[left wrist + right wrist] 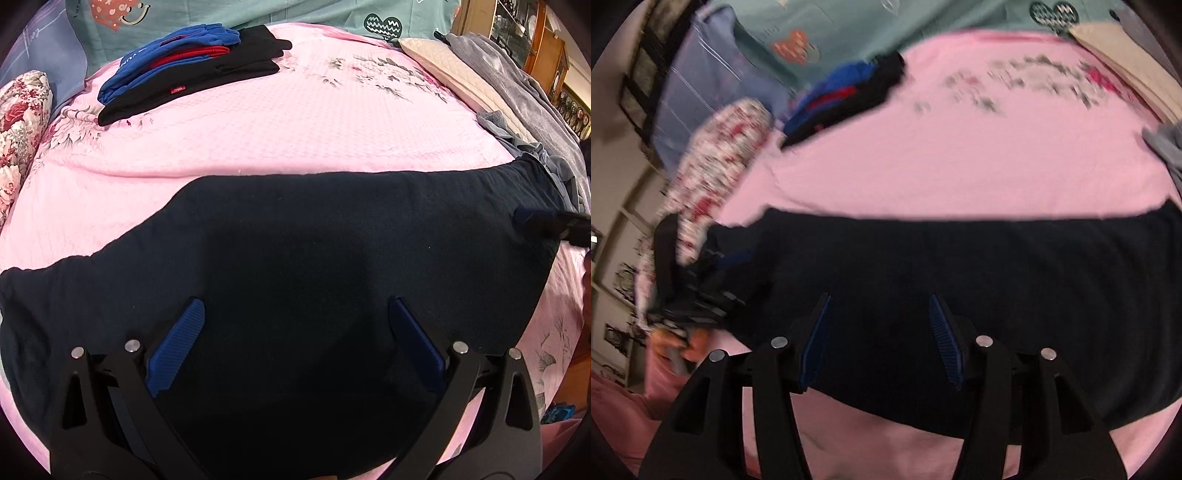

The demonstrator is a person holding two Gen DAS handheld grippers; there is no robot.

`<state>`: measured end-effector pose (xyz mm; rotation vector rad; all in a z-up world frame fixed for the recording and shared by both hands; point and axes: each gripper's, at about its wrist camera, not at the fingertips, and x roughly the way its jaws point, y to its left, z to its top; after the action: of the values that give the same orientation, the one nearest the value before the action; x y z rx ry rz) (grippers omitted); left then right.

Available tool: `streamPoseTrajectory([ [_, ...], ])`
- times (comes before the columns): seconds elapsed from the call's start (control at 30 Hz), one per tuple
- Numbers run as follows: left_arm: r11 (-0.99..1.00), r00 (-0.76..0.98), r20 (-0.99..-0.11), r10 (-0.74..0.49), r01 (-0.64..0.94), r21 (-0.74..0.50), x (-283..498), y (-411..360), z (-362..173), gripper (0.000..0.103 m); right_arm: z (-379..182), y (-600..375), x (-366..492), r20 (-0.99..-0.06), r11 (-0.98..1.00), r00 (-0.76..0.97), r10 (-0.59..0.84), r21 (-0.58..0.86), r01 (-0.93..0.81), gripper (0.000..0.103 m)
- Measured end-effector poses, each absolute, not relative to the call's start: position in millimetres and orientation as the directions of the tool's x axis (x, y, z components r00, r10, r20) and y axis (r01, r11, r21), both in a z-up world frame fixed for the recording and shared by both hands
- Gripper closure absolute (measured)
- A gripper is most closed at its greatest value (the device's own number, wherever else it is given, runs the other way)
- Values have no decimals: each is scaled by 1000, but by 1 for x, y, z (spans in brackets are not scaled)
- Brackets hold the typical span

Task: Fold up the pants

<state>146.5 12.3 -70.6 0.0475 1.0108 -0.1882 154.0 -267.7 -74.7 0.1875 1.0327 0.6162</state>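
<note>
Dark navy pants (332,240) lie flat across the pink bedspread (295,122), stretching from left to right. My left gripper (295,301) hovers over the middle of the cloth, its blue pads spread wide, nothing pinched between them. In the right wrist view, which is blurred, the pants (997,266) fill the lower half. My right gripper (880,296) stands open above their near edge and grips no cloth. The right gripper's tip (546,221) also shows at the pants' right end in the left wrist view. The left gripper (701,288) appears at the pants' left end in the right wrist view.
A stack of folded blue, red and black clothes (192,66) sits at the back left of the bed. A floral pillow (18,122) lies along the left edge. A cream pillow (461,74) and loose grey garments (524,96) lie at the right.
</note>
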Motion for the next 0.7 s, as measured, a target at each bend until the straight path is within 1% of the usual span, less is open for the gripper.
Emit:
streamPoseTrajectory([
  [0.03,983,516,-846,-134,179,-47,146,12,-71,2,-76,-280,153,-728,810,373,575,444,-383,59],
  [0.07,983,516,-846,-135,178,-48,147,12,-71,2,-76,-294,155,-717,804,373,589,471,-364,60],
  [0.1,983,516,-846,-135,178,-48,147,12,-71,2,-73,-317,154,-725,832,408,554,465,-302,60],
  [0.17,983,515,-847,-134,179,-47,147,12,-70,2,-69,-356,150,-759,913,510,405,362,-187,59],
  [0.2,983,514,-847,-133,179,-46,147,12,-70,2,-70,-382,147,-773,952,563,292,289,-97,65],
  [0.23,983,514,-848,-133,179,-45,147,12,-70,2,-73,-397,146,-758,941,573,313,331,-75,82],
  [0.27,983,514,-848,-133,179,-45,147,12,-70,2,-77,-413,146,-741,913,570,354,407,-37,86],
  [0.3,983,514,-848,-133,179,-45,147,12,-70,2,-79,-426,146,-723,874,573,386,486,25,86],
  [0.33,983,514,-848,-133,179,-46,147,12,-70,2,-76,-427,146,-720,860,581,381,507,64,81],
  [0.37,983,514,-847,-133,179,-46,147,12,-70,2,-68,-418,146,-717,867,602,352,493,80,76],
  [0.4,983,514,-847,-133,179,-46,147,12,-70,2,-61,-403,147,-695,873,621,362,487,36,72],
  [0.43,983,514,-847,-133,179,-45,148,12,-70,2,-53,-380,150,-656,866,627,420,496,-60,66],
  [0.47,983,514,-848,-133,179,-45,147,12,-70,2,-50,-362,153,-631,849,614,475,511,-131,63],
  [0.5,983,514,-848,-133,179,-46,147,12,-70,2,-47,-337,162,-606,823,585,539,526,-213,61],
  [0.53,983,514,-848,-133,179,-46,148,12,-70,2,-47,-321,170,-602,811,562,568,528,-253,61],
  [0.57,983,514,-848,-133,178,-46,147,12,-70,2,-49,-304,183,-610,799,525,593,526,-291,61],
  [0.63,983,514,-847,-133,178,-46,148,12,-70,2,-60,-291,201,-639,792,470,609,530,-303,61],
  [0.67,983,514,-847,-133,178,-46,148,12,-70,2,-69,-293,208,-664,799,448,599,532,-280,61],
  [0.7,983,514,-848,-133,178,-46,148,12,-70,2,-83,-305,216,-694,808,422,583,549,-214,61],
])
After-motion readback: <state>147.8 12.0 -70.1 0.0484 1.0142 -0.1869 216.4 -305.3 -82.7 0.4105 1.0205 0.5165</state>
